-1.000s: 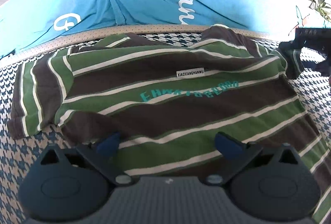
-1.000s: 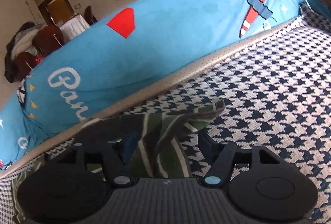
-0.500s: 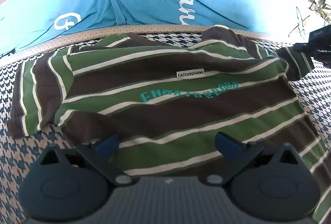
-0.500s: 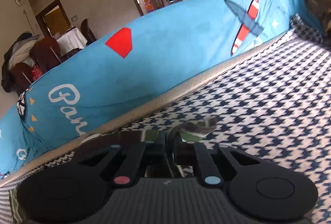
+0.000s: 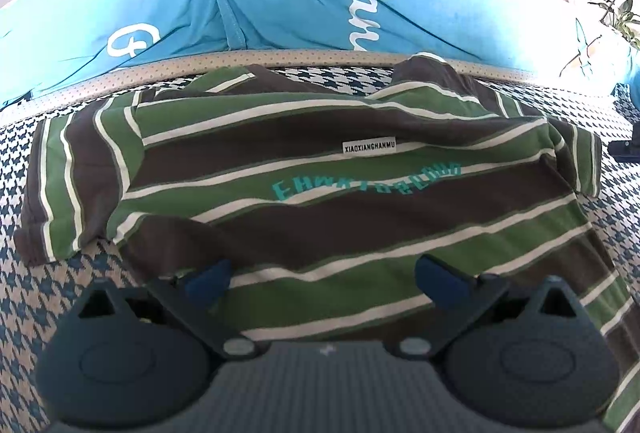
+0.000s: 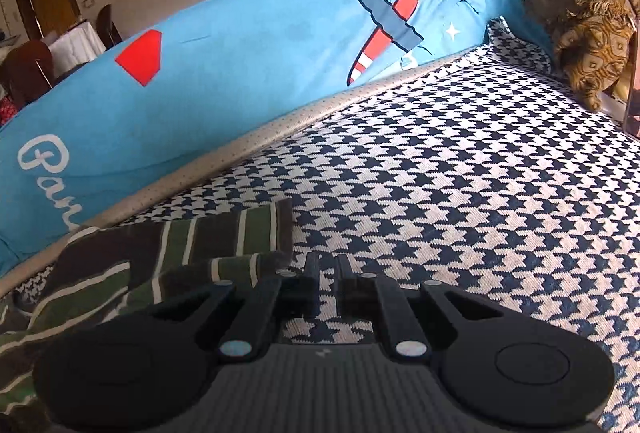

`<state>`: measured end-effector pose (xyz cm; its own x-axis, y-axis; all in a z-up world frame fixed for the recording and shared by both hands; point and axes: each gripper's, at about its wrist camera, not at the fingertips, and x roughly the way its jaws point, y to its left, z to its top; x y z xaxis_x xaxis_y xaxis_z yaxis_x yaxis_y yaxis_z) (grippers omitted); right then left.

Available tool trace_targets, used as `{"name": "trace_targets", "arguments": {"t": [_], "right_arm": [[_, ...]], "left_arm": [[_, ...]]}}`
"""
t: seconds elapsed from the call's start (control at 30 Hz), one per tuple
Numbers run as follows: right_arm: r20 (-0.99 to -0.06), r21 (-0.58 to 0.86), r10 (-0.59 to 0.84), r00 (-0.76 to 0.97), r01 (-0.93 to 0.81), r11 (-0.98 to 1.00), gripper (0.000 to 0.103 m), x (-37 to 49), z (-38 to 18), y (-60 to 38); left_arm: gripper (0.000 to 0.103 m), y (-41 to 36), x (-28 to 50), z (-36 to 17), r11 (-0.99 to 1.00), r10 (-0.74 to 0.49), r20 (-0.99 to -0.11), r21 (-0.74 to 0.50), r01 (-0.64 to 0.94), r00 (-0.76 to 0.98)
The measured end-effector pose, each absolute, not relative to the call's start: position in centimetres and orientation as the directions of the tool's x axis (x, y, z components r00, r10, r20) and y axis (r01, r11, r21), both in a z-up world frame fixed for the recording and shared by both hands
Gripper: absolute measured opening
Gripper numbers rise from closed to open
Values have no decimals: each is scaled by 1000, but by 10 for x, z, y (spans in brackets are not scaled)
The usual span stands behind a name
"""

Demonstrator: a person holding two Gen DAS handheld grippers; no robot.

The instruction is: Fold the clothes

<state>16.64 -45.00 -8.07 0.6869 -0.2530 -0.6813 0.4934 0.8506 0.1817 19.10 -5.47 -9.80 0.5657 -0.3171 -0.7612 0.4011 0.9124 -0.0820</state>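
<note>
My left gripper [image 5: 322, 275] hangs with its jaws spread wide over the near hem of the green and brown striped shirt [image 5: 304, 193], which lies flat on the houndstooth cover [image 5: 24, 297] in front of the blue cushion [image 5: 304, 1]. My right gripper [image 6: 329, 275] is clenched with nothing between its fingers, over bare houndstooth just right of the shirt's sleeve [image 6: 224, 233].

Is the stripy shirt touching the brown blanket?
Apart. The right wrist view shows the striped shirt lower left, the brown blanket upper right, and wide houndstooth cover between them.
</note>
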Motion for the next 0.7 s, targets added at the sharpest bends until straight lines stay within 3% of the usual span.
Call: {"name": "trace_targets", "arguments": {"t": [0.23, 0.7], "right_arm": [[-591, 291, -80, 803, 304, 907, 13, 176, -69, -429], [-557, 370, 136, 819, 98, 924, 35, 209, -76, -370]], "left_arm": [[103, -55, 190, -96, 914, -318, -746, -78, 397, 585], [103, -51, 193, -94, 924, -307, -757, -92, 372, 576]]}}
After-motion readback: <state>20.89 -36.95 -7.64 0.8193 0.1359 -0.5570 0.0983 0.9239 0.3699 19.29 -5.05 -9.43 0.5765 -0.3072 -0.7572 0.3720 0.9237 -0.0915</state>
